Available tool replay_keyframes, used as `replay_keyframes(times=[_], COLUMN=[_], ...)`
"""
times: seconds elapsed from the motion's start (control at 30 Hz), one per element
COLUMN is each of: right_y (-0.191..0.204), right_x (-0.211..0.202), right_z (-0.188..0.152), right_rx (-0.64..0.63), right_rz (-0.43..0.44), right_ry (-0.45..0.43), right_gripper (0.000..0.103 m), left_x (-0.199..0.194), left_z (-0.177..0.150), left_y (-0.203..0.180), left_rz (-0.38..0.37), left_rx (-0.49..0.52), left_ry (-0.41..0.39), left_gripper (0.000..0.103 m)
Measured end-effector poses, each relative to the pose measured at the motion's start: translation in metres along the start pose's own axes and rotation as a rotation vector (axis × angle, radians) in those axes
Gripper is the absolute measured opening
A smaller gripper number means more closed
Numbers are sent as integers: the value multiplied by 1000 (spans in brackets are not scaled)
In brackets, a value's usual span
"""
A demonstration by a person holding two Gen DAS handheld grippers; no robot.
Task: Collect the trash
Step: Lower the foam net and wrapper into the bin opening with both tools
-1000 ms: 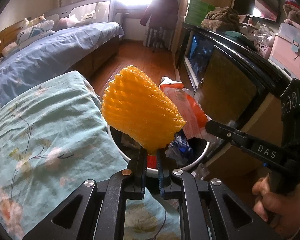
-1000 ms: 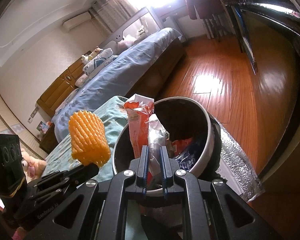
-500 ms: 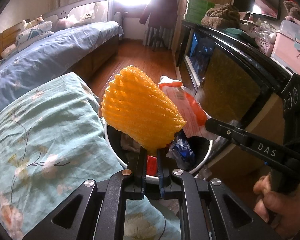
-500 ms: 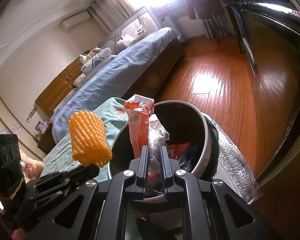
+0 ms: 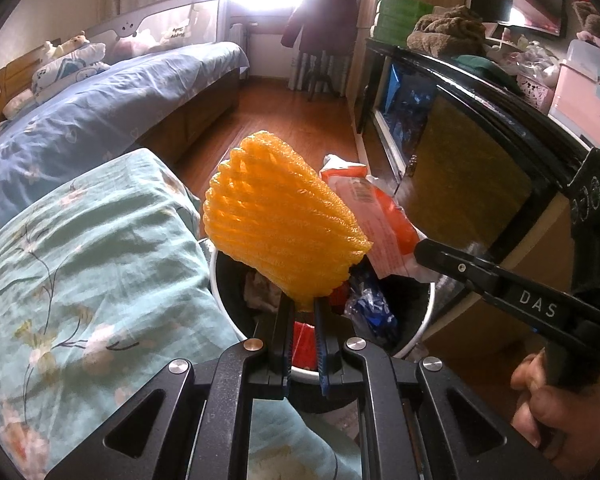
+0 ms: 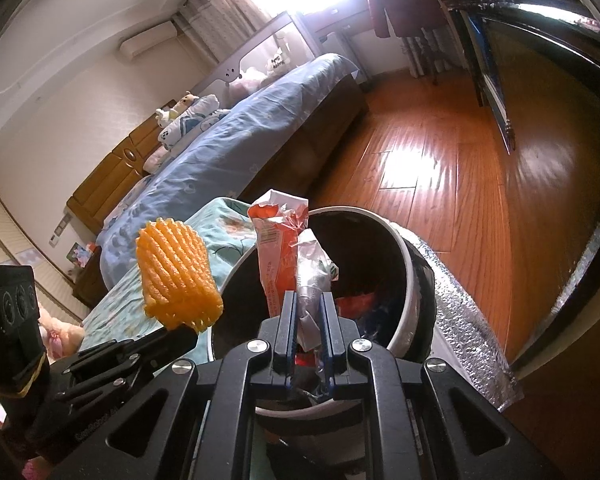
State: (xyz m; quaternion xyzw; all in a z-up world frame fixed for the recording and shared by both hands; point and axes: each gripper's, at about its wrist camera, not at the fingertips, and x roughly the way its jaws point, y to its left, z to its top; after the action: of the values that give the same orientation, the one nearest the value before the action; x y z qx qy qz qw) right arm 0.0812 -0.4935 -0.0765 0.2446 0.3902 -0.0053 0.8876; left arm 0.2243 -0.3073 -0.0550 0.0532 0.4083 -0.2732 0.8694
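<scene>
Over the bin (image 5: pixel 422 334), left claw (image 5: pixel 302 312) clamps orange foam net (image 5: pixel 280 232); right claw (image 6: pixel 309 312) grips wrappers (image 6: pixel 288 256).

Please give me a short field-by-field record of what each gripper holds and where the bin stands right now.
left gripper: shut on orange foam net, held upright above the bin
right gripper: shut on orange snack wrapper, together with crinkled clear plastic
trash bin: round, white rim, dark liner, already holding wrappers
bin position: on the wooden floor, against the floral bedding
both items: over the bin opening, not yet released
</scene>
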Motion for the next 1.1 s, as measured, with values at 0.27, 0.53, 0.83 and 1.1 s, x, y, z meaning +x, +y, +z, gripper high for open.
replay_keyframes(times=[0.27,0.53,0.83,1.1], right_y=[-2,-1,0,0], right_x=[5,7,11,14], right_z=[2,3,4,4], right_rx=[-5,-8,-10,-11], right_rz=[-7,-15,-26,-35], right_ry=[6,11,18,23], right_gripper=[10,10,10,10], left_x=[5,7,9,12], left_z=[3,6,7,9], left_y=[1,-1,0,-1], left_rz=[8,14,15,18], left_rx=[-3,-1,-4,3], left_ry=[9,12,21,24], left_gripper=[8,8,8,8])
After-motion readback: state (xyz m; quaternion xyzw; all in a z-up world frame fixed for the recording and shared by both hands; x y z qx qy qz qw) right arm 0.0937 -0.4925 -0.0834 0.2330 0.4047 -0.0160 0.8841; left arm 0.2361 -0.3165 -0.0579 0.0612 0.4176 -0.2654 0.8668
